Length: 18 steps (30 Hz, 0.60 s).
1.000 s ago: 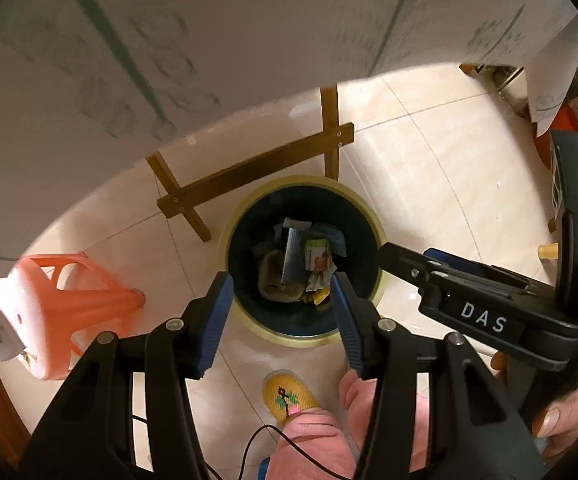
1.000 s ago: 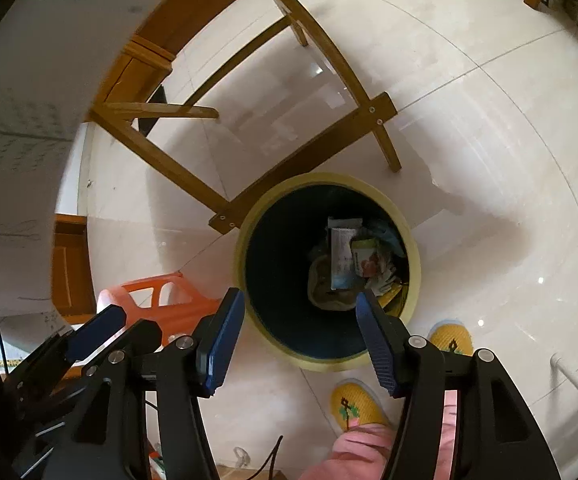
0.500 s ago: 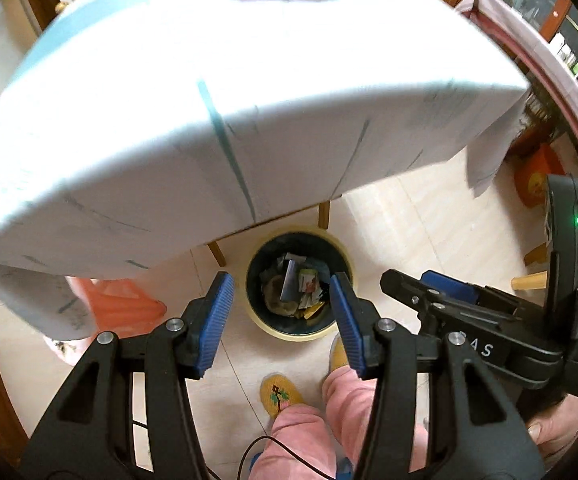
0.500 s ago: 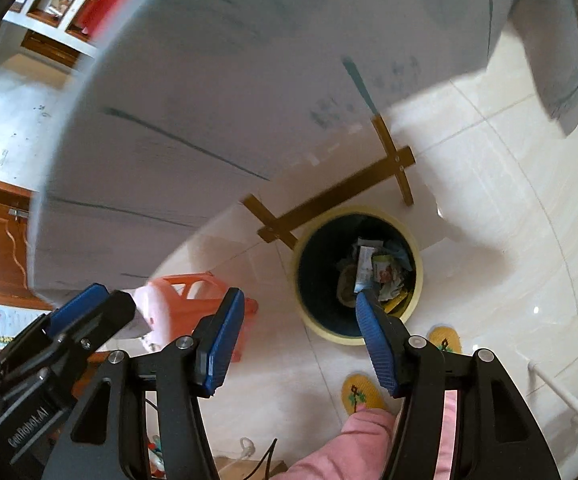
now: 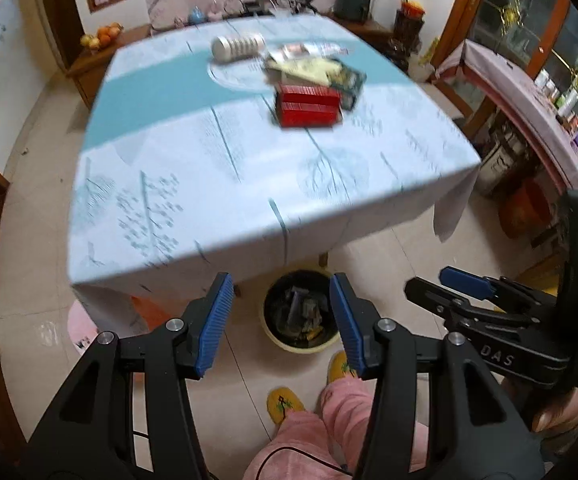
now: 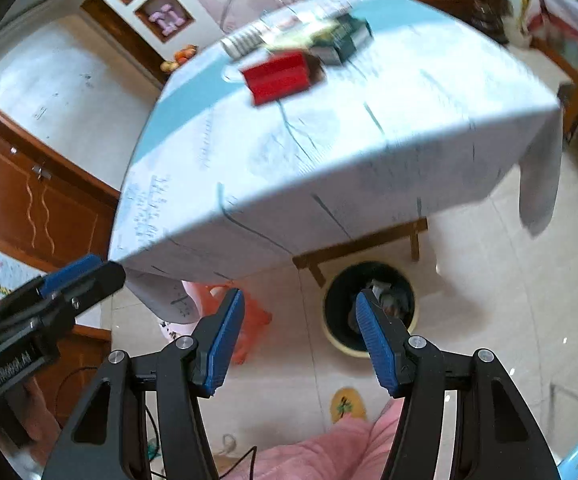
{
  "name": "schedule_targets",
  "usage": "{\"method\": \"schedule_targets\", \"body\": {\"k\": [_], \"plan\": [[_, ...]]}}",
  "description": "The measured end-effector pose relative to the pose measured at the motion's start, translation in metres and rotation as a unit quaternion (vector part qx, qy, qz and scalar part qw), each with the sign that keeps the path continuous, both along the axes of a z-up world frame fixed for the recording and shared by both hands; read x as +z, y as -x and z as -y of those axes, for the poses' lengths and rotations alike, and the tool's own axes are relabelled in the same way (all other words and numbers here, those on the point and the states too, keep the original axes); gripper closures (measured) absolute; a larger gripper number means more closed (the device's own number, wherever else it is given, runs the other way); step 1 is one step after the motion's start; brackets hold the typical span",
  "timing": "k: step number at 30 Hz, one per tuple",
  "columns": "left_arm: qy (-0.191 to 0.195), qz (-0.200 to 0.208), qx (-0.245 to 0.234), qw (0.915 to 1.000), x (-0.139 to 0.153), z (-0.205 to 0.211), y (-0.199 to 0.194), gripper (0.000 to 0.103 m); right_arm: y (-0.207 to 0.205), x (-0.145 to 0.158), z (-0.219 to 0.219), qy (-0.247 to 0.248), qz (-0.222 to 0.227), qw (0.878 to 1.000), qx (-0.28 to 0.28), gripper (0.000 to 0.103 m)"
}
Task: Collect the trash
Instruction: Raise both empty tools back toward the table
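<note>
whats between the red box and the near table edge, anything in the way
Nothing: between the red box and the near edge of the table there is only bare printed tablecloth. The left wrist view shows this best; the right wrist view agrees.

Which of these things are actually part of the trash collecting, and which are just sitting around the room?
Part of the job: bin on the floor, already holding trash; red box, wrappers on the table; both open grippers.

Just there: orange stool, fruit, yellow slippers.

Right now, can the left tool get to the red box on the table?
Probably yes, with a long stretch: the left tool is open and empty, and only bare tablecloth lies before the red box.
</note>
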<state>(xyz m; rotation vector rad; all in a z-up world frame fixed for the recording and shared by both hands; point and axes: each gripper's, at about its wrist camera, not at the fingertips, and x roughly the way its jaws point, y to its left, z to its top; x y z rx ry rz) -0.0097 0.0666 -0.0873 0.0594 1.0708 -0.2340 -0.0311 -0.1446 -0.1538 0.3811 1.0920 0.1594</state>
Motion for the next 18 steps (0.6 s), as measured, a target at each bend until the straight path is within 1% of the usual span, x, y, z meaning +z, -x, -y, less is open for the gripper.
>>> {"method": "schedule_targets", "body": {"k": [3, 5, 9, 12, 18], "plan": [[0.004, 0.024, 0.008, 0.9997, 0.03, -0.011, 0.001, 0.056, 0.0, 0.028, -0.005, 0.014, 0.026, 1.0, 0.004, 0.044], [0.007, 0.04, 0.011, 0.9991, 0.043, -0.016, -0.002, 0.056, -0.002, 0.048, -0.008, 0.022, 0.045, 0.999, 0.006, 0.044], [0.01, 0.074, 0.012, 0.9971, 0.076, -0.026, -0.002, 0.056, -0.005, 0.079, -0.011, 0.042, 0.081, 0.996, 0.012, 0.044], [0.015, 0.089, 0.013, 0.9958, 0.091, -0.032, -0.002, 0.056, -0.007, 0.101, -0.014, 0.053, 0.105, 0.993, 0.011, 0.044], [0.028, 0.111, 0.016, 0.9933, 0.111, -0.04, -0.003, 0.056, -0.014, 0.134, -0.022, 0.072, 0.137, 0.988, 0.016, 0.044]]}}
